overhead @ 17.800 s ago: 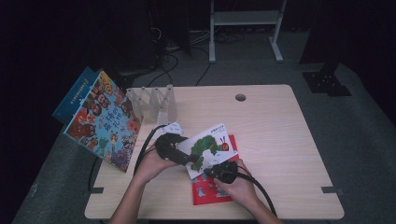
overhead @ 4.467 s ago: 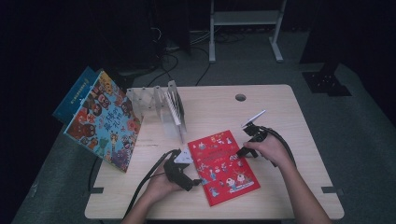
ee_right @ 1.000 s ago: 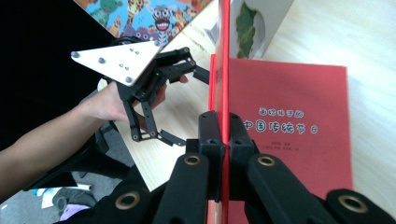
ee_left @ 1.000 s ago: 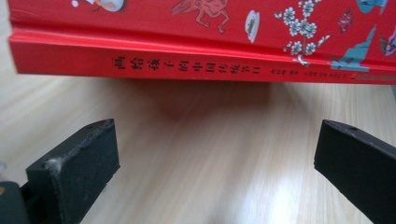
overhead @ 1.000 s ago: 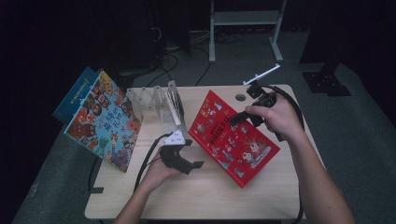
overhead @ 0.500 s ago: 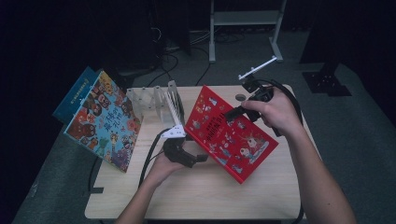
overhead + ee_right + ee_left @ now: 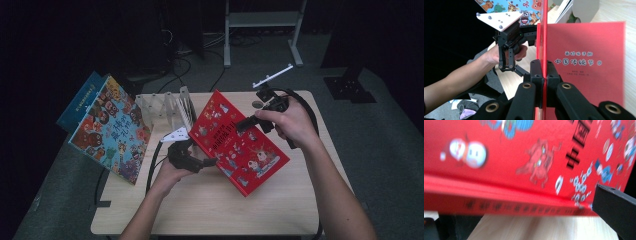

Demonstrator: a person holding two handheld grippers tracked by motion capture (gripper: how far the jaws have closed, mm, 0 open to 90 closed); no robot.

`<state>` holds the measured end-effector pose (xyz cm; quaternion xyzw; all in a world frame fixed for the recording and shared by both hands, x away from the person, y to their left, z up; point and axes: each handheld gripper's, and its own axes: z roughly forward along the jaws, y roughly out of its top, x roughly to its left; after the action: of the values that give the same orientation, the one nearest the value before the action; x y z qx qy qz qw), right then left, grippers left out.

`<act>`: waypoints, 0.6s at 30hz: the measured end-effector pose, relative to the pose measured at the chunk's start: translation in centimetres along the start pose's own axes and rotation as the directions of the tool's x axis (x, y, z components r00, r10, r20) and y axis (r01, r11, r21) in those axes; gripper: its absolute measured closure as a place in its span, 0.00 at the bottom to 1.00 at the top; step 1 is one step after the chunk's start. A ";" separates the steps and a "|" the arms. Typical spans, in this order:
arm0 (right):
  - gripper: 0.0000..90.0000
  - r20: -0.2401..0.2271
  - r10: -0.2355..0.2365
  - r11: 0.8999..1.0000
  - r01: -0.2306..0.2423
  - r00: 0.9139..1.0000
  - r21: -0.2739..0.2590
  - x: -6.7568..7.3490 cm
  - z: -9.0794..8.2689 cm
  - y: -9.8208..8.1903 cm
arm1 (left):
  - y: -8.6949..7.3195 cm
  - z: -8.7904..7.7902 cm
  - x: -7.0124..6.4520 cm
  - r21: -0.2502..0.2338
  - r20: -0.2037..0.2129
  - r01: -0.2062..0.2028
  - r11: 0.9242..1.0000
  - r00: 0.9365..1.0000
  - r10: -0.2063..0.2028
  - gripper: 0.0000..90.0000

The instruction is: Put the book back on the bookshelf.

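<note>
- Right gripper (image 7: 544, 75): jaws clamped flat on the upper edge of the red book (image 7: 586, 62), one pad either side of the cover. In the high view this gripper (image 7: 246, 123) grips the book's far edge, the hand (image 7: 290, 122) above it.
- Left gripper (image 7: 207, 161): at the red book's (image 7: 235, 142) near-left edge, by the spine. Its own view shows one black jaw at the lower right, beside the spine (image 7: 524, 206), cover above it; whether the jaws are apart or pressing, cannot tell.
- Red book: lifted and tilted, far edge raised, over the middle of the wooden table (image 7: 210, 205). Cover blurred in the left gripper view.
- Left hand (image 7: 172, 170) just below its gripper, cable trailing off to the left.
- Clear slotted rack (image 7: 160, 105) behind the left gripper; a thin book (image 7: 187, 107) stands in it.
- Large illustrated book (image 7: 110, 130) leans at the table's left edge, well apart from the red one.
</note>
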<state>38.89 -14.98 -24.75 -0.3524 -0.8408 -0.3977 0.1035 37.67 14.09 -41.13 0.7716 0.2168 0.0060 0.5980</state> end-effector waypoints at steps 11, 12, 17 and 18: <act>0.97 -0.073 -0.039 0.990 0.029 0.997 -0.134 -0.7 -0.1 -2.0 | 2.0 -1.1 -0.2 -0.051 -0.008 -0.045 0.998 0.999 0.045 0.00; 0.97 -0.078 -0.039 0.989 0.028 0.996 -0.142 -0.9 -0.1 -2.2 | 2.0 -1.1 -0.2 -0.059 -0.006 -0.045 0.997 0.999 0.045 0.00; 0.97 -0.119 -0.059 0.980 0.035 0.991 -0.194 -1.8 0.2 -3.4 | 2.2 -1.8 -0.1 -0.106 0.005 -0.048 0.993 0.999 0.049 0.11; 0.97 -0.124 -0.062 0.979 0.036 0.990 -0.202 -1.9 0.2 -3.6 | 2.2 -1.9 -0.1 -0.114 0.004 -0.052 0.992 0.999 0.053 0.14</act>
<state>37.86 -17.31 -27.88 -0.3136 -0.7966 -0.5045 0.1122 37.81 15.43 -38.52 0.7418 0.1936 0.0315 0.6413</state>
